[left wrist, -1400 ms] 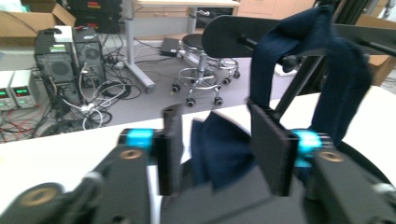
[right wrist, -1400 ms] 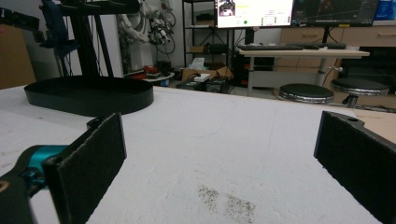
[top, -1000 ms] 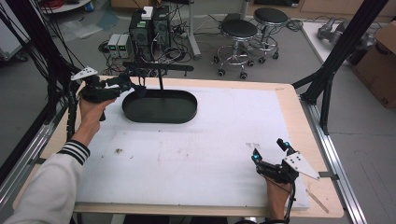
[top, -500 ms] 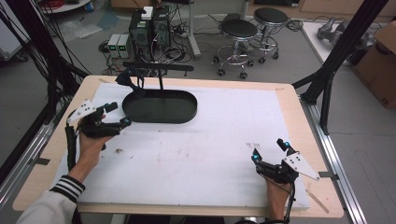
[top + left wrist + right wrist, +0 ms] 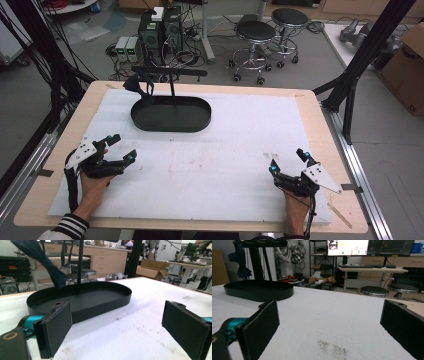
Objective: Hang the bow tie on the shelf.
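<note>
Left gripper (image 5: 122, 148) sits low over the white mat (image 5: 225, 165) near the front-left corner of the table (image 5: 320, 105). Jaws spread wide, having just been opening, w/ nothing between them; the left gripper view shows bare mat in the gap. Pads touch nothing.

Behind it, toward the far-left part of the mat: black oval tray (image 5: 170, 114) w/ an upright post (image 5: 172, 90) rising from it and a crossbar (image 5: 170, 73) on top. A dark blue cloth (image 5: 138, 84) hangs from the bar's left end, its lower tip dangling over the tray's left rim. Cloth and tray are well apart from both grippers.

Right gripper (image 5: 289, 159) is at the front-right of the mat, held by a hand (image 5: 296, 206). Jaws also wide apart, empty; the right gripper view shows only stained mat between the pads, tray off to its far left.
</note>
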`<state>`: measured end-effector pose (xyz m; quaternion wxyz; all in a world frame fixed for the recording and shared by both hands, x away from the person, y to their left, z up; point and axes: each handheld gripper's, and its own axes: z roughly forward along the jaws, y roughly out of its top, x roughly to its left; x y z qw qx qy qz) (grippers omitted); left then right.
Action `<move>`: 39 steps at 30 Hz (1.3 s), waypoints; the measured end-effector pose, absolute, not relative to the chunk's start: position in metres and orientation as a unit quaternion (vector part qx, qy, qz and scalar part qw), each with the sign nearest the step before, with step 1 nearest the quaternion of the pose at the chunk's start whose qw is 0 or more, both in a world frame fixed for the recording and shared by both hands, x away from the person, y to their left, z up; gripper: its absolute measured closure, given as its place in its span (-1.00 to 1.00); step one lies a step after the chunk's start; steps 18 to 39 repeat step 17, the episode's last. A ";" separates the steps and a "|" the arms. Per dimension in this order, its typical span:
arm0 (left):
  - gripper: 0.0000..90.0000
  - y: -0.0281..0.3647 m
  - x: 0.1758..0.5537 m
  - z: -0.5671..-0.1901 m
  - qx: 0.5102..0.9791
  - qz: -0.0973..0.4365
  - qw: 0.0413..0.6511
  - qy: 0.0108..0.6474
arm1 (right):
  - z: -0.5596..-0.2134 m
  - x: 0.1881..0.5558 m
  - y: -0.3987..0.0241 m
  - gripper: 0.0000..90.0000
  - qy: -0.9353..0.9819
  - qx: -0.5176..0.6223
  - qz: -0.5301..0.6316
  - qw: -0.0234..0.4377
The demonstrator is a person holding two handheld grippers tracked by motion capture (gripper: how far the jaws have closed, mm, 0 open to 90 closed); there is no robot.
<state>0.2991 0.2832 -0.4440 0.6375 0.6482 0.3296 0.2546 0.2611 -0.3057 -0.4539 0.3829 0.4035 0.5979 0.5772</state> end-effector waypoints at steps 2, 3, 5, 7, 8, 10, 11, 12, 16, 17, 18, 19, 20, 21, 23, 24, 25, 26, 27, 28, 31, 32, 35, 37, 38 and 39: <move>-0.78 0.285 0.295 -0.449 0.641 0.253 0.645 0.329 | -0.454 0.261 -0.306 -0.97 0.597 0.404 0.579 0.382; -0.78 0.286 0.293 -0.452 0.636 0.255 0.650 0.330 | -0.454 0.260 -0.306 -0.97 0.596 0.405 0.579 0.381; -0.78 0.288 0.290 -0.452 0.625 0.257 0.658 0.332 | -0.454 0.260 -0.306 -0.97 0.595 0.405 0.581 0.380; -0.78 0.287 0.289 -0.453 0.626 0.253 0.657 0.335 | -0.454 0.260 -0.306 -0.97 0.594 0.406 0.581 0.381; -0.78 0.288 0.289 -0.453 0.627 0.256 0.656 0.333 | -0.454 0.259 -0.306 -0.97 0.594 0.403 0.581 0.383; -0.78 0.288 0.289 -0.453 0.628 0.257 0.654 0.334 | -0.455 0.259 -0.306 -0.97 0.593 0.403 0.582 0.385; -0.78 0.287 0.289 -0.453 0.627 0.259 0.655 0.334 | -0.455 0.259 -0.306 -0.97 0.592 0.403 0.582 0.385; -0.78 0.287 0.288 -0.453 0.627 0.260 0.655 0.332 | -0.455 0.259 -0.306 -0.97 0.591 0.403 0.584 0.385; -0.78 0.286 0.287 -0.454 0.631 0.266 0.654 0.322 | -0.455 0.259 -0.307 -0.97 0.590 0.402 0.584 0.386; -0.78 0.286 0.287 -0.454 0.631 0.267 0.654 0.321 | -0.455 0.259 -0.307 -0.97 0.591 0.401 0.583 0.387; -0.78 0.286 0.287 -0.454 0.631 0.267 0.654 0.321 | -0.455 0.259 -0.307 -0.97 0.591 0.401 0.583 0.387; -0.78 0.286 0.287 -0.454 0.631 0.267 0.654 0.321 | -0.455 0.259 -0.307 -0.97 0.591 0.401 0.583 0.387; -0.78 0.286 0.287 -0.454 0.631 0.267 0.654 0.321 | -0.455 0.259 -0.307 -0.97 0.591 0.401 0.583 0.387; -0.78 0.286 0.287 -0.454 0.631 0.267 0.654 0.321 | -0.455 0.259 -0.307 -0.97 0.591 0.401 0.583 0.387; -0.78 0.286 0.287 -0.454 0.631 0.267 0.654 0.321 | -0.455 0.259 -0.307 -0.97 0.591 0.401 0.583 0.387; -0.78 0.286 0.287 -0.454 0.631 0.267 0.654 0.321 | -0.455 0.259 -0.307 -0.97 0.591 0.401 0.583 0.387; -0.78 0.286 0.287 -0.454 0.631 0.267 0.654 0.321 | -0.455 0.259 -0.307 -0.97 0.591 0.401 0.583 0.387; -0.78 0.286 0.287 -0.454 0.631 0.267 0.654 0.321 | -0.455 0.259 -0.307 -0.97 0.591 0.401 0.583 0.387; -0.78 0.286 0.287 -0.454 0.631 0.267 0.654 0.321 | -0.455 0.259 -0.307 -0.97 0.591 0.401 0.583 0.387; -0.78 0.286 0.287 -0.454 0.631 0.267 0.654 0.321 | -0.455 0.259 -0.307 -0.97 0.591 0.401 0.583 0.387; -0.78 0.286 0.287 -0.454 0.631 0.267 0.654 0.321 | -0.455 0.259 -0.307 -0.97 0.591 0.401 0.583 0.387; -0.78 0.286 0.287 -0.454 0.631 0.267 0.654 0.321 | -0.455 0.259 -0.307 -0.97 0.591 0.401 0.583 0.387; -0.78 0.286 0.287 -0.454 0.631 0.267 0.654 0.321 | -0.455 0.259 -0.307 -0.97 0.591 0.401 0.583 0.387; -0.78 0.286 0.287 -0.454 0.631 0.267 0.654 0.321 | -0.455 0.259 -0.307 -0.97 0.591 0.401 0.583 0.387; -0.78 0.286 0.287 -0.454 0.631 0.267 0.654 0.321 | -0.455 0.259 -0.307 -0.97 0.591 0.401 0.583 0.387; -0.78 0.286 0.287 -0.454 0.631 0.267 0.654 0.321 | -0.455 0.259 -0.307 -0.97 0.591 0.401 0.583 0.387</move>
